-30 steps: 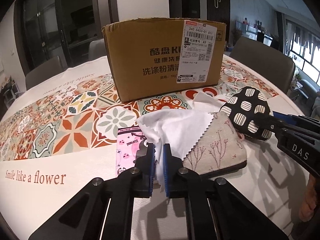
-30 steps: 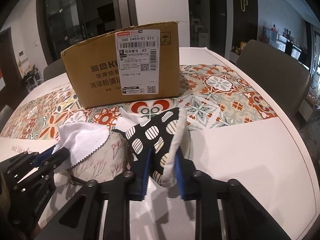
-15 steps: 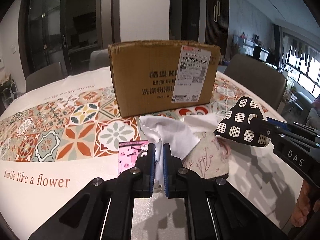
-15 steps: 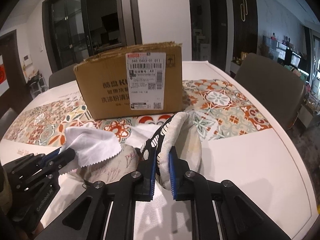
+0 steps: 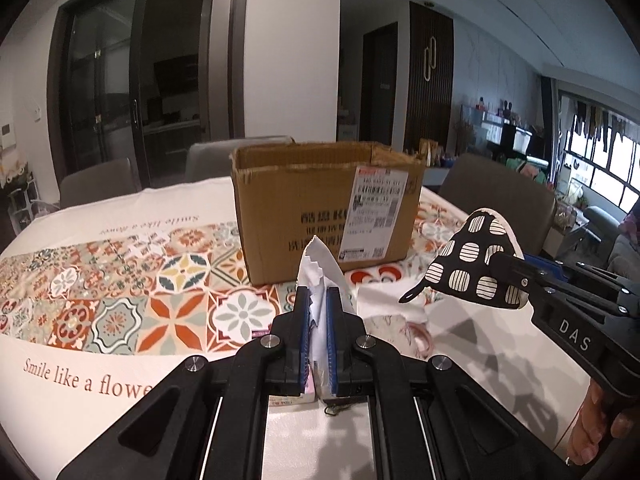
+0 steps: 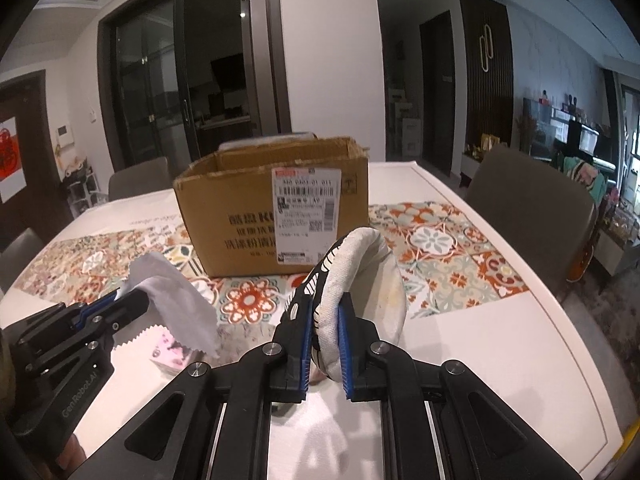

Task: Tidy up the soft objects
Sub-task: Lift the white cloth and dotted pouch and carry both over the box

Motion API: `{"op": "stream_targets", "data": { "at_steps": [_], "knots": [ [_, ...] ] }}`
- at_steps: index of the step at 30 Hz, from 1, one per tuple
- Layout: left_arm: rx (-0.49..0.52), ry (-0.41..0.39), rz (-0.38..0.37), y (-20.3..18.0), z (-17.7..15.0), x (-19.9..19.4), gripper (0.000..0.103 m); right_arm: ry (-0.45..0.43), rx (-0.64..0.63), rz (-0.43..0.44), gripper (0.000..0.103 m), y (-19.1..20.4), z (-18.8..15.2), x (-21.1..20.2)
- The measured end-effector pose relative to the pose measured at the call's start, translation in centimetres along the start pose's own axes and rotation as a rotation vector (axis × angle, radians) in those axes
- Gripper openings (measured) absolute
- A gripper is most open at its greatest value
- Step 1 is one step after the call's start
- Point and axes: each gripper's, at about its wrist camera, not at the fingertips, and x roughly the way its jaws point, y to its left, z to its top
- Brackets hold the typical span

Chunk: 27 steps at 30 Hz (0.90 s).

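Note:
My left gripper (image 5: 318, 300) is shut on a white zigzag-edged cloth (image 5: 316, 272) and holds it above the table; it also shows in the right wrist view (image 6: 180, 304). My right gripper (image 6: 325, 312) is shut on a black pad with cream dots and a cream lining (image 6: 360, 276), lifted off the table; the pad also shows in the left wrist view (image 5: 476, 260). An open cardboard box (image 5: 328, 208) stands ahead of both grippers, also in the right wrist view (image 6: 272, 208).
A floral beige pouch (image 5: 392, 320) and a pink packet (image 6: 170, 354) lie on the table under the grippers. The patterned tablecloth (image 5: 120, 280) covers the table. Grey chairs (image 6: 524, 200) stand around the table edge.
Both grippers have risen from the table, lifting the white cloth and the dotted pad off the floral pouch. The box's open top has come into view.

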Motion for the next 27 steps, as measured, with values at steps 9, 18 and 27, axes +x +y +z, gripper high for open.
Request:
{"op": "stream_targets", "data": {
  "at_steps": [9,18,27],
  "knots": [
    [-0.013,-0.07,0.002,0.1,2.4,-2.3,0.009,-0.094,-0.016,0.017,0.013,0.8,2.0,-2.3],
    [-0.009,-0.149,0.014,0.2,5.4,-4.0,0.009,-0.188,-0.021,0.032,0.013,1.4,4.3,-3.8],
    [0.01,-0.233,0.032,0.1,8.2,-4.6,0.009,-0.279,-0.028,0.045,0.013,1.8,6.8,-4.5]
  ]
}}
